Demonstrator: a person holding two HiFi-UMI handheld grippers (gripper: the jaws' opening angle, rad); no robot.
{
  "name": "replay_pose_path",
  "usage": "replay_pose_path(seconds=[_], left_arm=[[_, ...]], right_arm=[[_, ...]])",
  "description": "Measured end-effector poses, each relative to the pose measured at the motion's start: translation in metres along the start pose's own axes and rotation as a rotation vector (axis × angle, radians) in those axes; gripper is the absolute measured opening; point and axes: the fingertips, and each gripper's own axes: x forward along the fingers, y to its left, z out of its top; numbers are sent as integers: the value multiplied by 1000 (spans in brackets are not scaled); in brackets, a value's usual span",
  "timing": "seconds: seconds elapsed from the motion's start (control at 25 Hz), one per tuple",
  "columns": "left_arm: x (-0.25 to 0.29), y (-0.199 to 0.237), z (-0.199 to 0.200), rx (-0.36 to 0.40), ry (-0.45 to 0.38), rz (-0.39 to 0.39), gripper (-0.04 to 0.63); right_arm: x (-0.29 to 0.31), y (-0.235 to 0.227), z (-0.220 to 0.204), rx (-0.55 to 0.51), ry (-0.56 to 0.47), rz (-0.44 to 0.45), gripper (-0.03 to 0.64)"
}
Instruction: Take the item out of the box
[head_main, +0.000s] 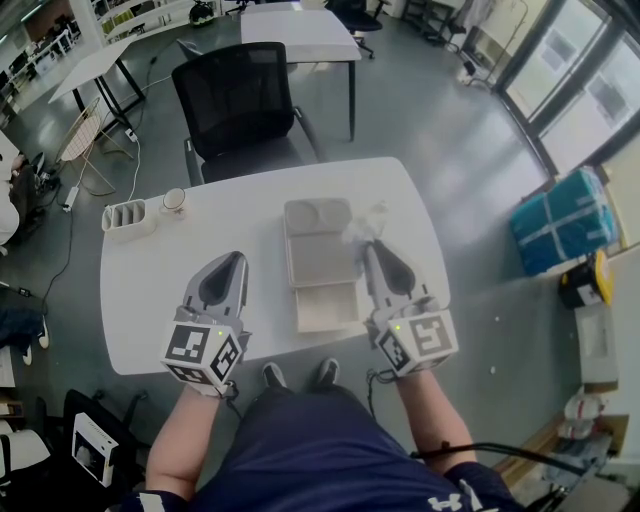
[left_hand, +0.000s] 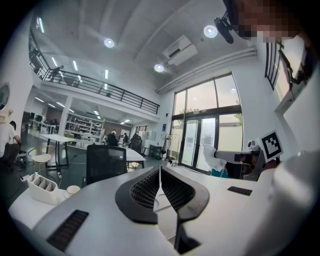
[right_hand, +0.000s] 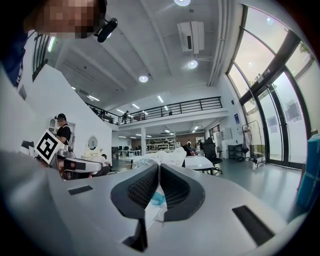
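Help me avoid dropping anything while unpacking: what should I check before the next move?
1. Right tongs closed on the wrapped item: ok, the plastic is pinched between the jaws.
2. Left tongs free to help: ok, shut with nothing between them.
3. Box open: ok, it lies opened flat on the table.
4. Wrapped item clear of the box: cannot tell, in the head view it sits at the box's right edge.
5. Space to set it down: ok, bare tabletop shows to the right of the box.
6. Nearby clutter: ok, the cup stands far off at the table's left end.
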Motion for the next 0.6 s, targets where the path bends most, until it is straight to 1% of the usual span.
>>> replay_pose_path(seconds=[0.6], left_arm=[[-1,6,1,-3,-6,5,35]], right_arm=[[0,4,0,-2,-3,-3,29]])
